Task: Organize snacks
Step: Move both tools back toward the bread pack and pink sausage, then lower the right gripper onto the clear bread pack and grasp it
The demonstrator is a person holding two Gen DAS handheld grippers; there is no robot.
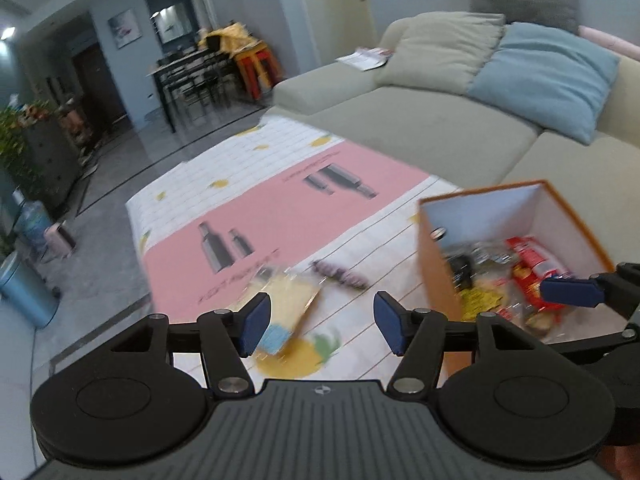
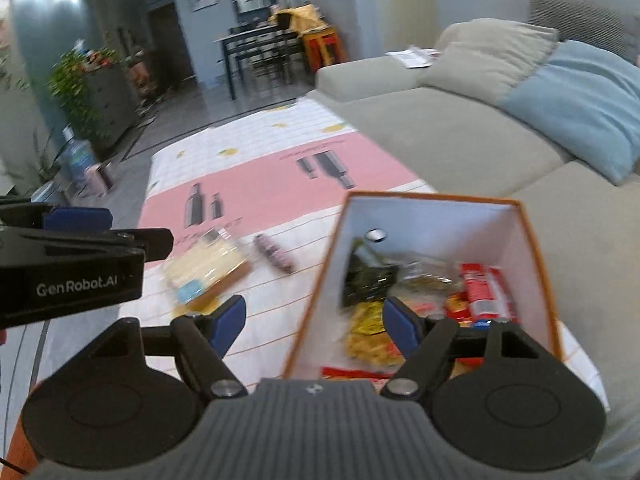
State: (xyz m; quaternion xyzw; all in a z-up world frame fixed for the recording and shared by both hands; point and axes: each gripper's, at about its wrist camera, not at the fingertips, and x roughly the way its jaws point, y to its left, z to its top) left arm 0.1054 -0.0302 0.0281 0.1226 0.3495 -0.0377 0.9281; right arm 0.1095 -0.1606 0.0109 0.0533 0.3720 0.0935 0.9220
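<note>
An orange box (image 1: 436, 264) with white inner walls (image 2: 516, 232) stands on the table at the right, holding several snack packets, among them a red one (image 2: 486, 292), a yellow one (image 2: 370, 334) and a dark one (image 2: 366, 276). A clear packet of yellow biscuits (image 1: 286, 300) (image 2: 208, 272) and a small purple wrapped snack (image 1: 340, 274) (image 2: 276, 258) lie on the tablecloth left of the box. My left gripper (image 1: 320, 322) is open and empty above the biscuit packet. My right gripper (image 2: 314, 326) is open and empty over the box's near left wall.
The table has a white checked and pink cloth (image 1: 260, 208). A grey sofa (image 1: 420, 128) with beige and blue cushions runs along the right. A dining table and chairs (image 1: 192, 76) stand far back. A blue bin (image 1: 24, 292) stands on the floor at left.
</note>
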